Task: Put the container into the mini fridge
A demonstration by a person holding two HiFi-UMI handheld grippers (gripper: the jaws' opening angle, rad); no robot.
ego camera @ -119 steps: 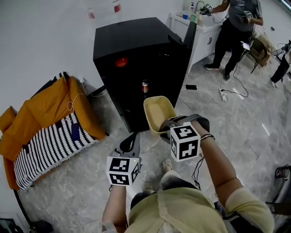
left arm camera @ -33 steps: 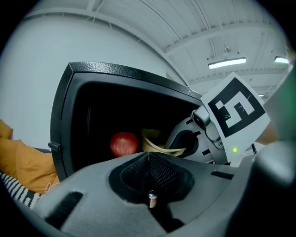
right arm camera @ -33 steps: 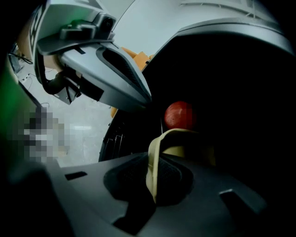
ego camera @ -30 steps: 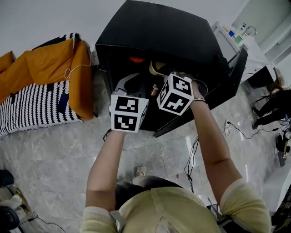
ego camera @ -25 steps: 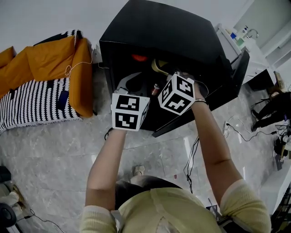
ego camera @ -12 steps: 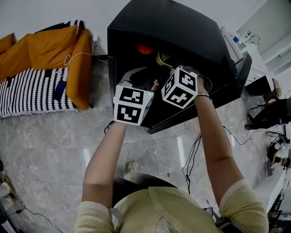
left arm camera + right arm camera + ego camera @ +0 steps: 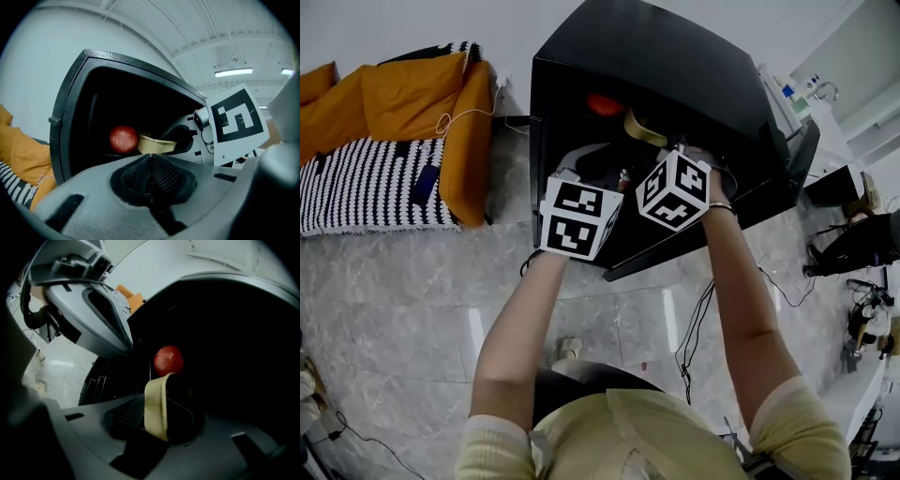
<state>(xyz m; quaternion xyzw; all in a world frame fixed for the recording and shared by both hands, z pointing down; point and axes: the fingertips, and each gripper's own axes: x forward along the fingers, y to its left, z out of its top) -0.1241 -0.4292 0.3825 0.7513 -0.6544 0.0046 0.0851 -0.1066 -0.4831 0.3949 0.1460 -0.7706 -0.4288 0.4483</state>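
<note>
L hand-held gripper (image 7: 150, 157) closed empty, R hand-held gripper (image 7: 161, 413) clamped on container (image 7: 154, 404).

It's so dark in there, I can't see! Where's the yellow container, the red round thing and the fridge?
container (image 7: 154, 408): right gripper view, pale side wall.
red round thing (image 7: 123, 139): left gripper view, its middle.
mini fridge (image 7: 675, 66): head view, black top.

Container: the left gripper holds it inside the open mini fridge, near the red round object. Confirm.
Wrong gripper: the right gripper holds the container, as the right gripper view shows, its jaws shut on the rim. The left gripper is shut and empty. The rest stands: inside the open mini fridge, near the red round object.
</note>
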